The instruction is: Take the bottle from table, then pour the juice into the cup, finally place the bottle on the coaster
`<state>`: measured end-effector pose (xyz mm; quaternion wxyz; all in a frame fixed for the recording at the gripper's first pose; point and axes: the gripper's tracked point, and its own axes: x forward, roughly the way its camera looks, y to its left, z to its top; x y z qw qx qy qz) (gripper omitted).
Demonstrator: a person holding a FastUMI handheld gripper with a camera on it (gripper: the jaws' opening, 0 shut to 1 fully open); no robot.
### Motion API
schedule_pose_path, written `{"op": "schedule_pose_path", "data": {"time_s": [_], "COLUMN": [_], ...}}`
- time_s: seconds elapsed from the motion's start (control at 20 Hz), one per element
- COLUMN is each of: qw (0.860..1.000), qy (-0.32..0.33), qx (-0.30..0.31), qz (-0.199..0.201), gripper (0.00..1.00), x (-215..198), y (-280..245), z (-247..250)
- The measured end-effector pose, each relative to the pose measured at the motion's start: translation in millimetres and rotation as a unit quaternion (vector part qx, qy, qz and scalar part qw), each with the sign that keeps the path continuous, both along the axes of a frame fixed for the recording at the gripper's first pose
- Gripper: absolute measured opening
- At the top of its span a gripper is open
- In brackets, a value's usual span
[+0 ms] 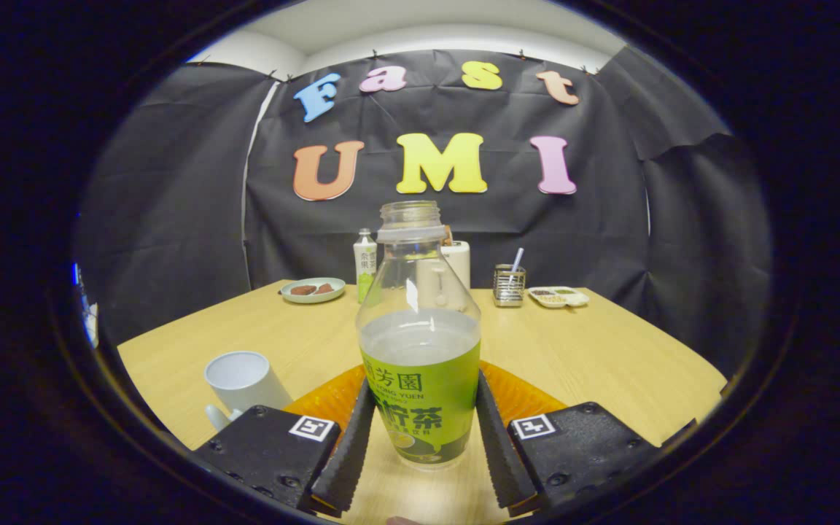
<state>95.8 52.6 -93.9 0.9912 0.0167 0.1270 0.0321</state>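
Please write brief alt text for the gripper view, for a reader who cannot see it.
An uncapped, partly filled bottle stands upright between the fingers of the hand-held gripper, which press its green label from both sides. An orange coaster lies just behind it, and a white cup sits on the wooden table.

bottle (pixel 420 350) upright between the gripper (pixel 424 437) fingers, both touching its sides, coaster (pixel 522 397) just behind it, cup (pixel 241 380) near left on the table (pixel 609 350), plate (pixel 312 289), small bottle (pixel 365 264), mesh holder (pixel 509 285), tray (pixel 558 296) along far edge
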Motion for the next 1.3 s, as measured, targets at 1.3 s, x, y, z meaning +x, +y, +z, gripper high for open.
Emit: {"op": "schedule_pose_path", "data": {"time_s": [1.3], "qw": [0.883], "qy": [-0.039], "qx": [-0.466], "qz": [0.022], "gripper": [0.73], "x": [20.3], "y": [4.6], "z": [31.7]}}
